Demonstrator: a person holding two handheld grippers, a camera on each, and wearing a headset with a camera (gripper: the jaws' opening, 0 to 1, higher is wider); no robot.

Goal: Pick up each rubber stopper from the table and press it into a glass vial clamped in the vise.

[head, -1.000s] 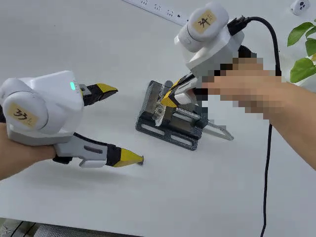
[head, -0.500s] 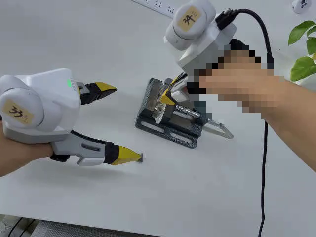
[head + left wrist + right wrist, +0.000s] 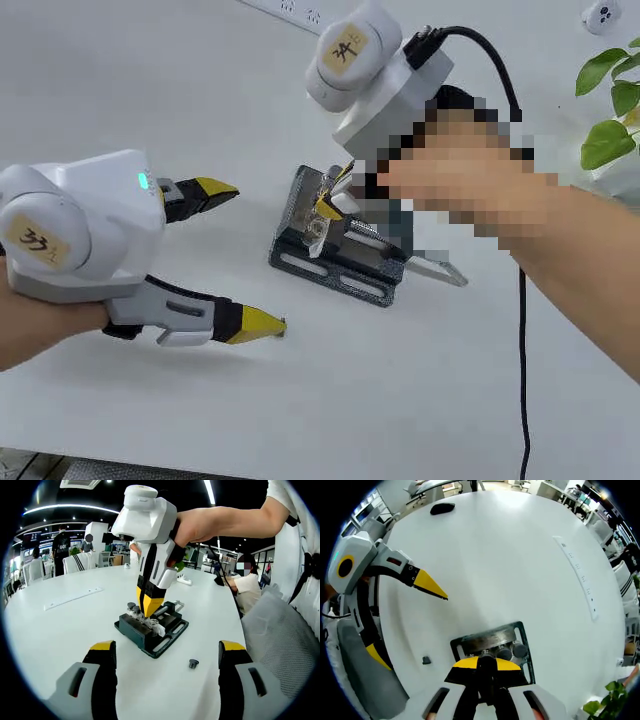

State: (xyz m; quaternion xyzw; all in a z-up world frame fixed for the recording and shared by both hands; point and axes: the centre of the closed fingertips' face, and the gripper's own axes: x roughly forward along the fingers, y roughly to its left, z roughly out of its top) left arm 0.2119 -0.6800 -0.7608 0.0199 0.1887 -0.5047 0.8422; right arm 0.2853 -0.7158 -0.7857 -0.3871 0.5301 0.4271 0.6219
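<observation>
Two jobs are shared between the hands. The right gripper (image 3: 328,206) stands steeply over the vise (image 3: 345,268), its yellow tips drawn together and pointing down into the row of vials (image 3: 134,609) clamped there. That near-vertical hold suits pushing straight down on a vial mouth without tipping the glass. Whether a stopper is nipped between the closed tips or they are only bearing down on one is hard to make out, since the tips hide the spot in every view. At least two vials beside them appear to be capped with dark plugs.

The left gripper (image 3: 250,254) waits low over the table (image 3: 400,400), jaws spread wide and level with the surface. A loose stopper (image 3: 193,663) lies on the table just by its lower tip, well apart from the vise, so the open jaws look ready for the next pick.

Compared with a second ago, the right gripper's body has leaned further over to the left above the vise, while its tips have stayed at the vials. The left gripper has stayed open by the loose stopper, and the vise has not shifted.
</observation>
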